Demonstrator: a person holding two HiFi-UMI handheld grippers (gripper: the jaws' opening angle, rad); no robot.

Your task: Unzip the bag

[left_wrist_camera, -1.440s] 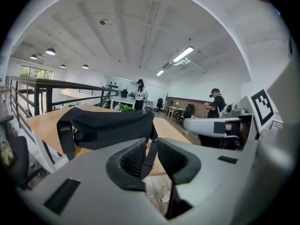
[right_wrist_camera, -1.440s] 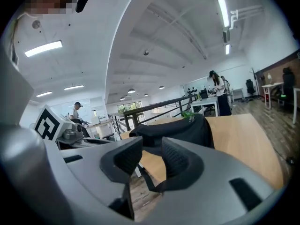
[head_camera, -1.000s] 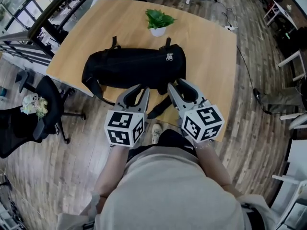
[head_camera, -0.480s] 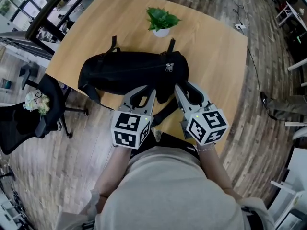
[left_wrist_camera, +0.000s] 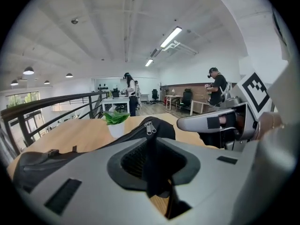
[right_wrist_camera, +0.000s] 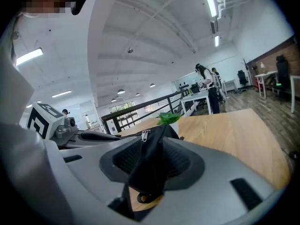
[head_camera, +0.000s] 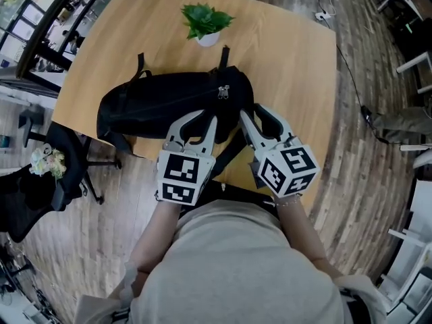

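Note:
A black duffel bag (head_camera: 162,103) lies across the wooden table (head_camera: 290,59), its zipper shut, with two metal zipper pulls (head_camera: 223,91) at its right end. Those zipper pulls (left_wrist_camera: 149,127) show just past my left jaws and also ahead of my right jaws (right_wrist_camera: 145,135). My left gripper (head_camera: 204,119) hovers at the bag's near side with a narrow gap and nothing pressed between the pads. My right gripper (head_camera: 251,111) is beside it at the bag's right end, its jaws opening. A black strap (head_camera: 229,155) hangs below; it shows through the right gap, ungripped.
A small potted plant (head_camera: 206,22) stands behind the bag near the table's far edge. A black office chair (head_camera: 40,181) is at the left beside the table. People stand at desks in the background (left_wrist_camera: 130,93). The table's near edge is under my grippers.
Both grippers have moved forward from the table's near edge to the bag's near side and right end. The bag has not moved on the table.

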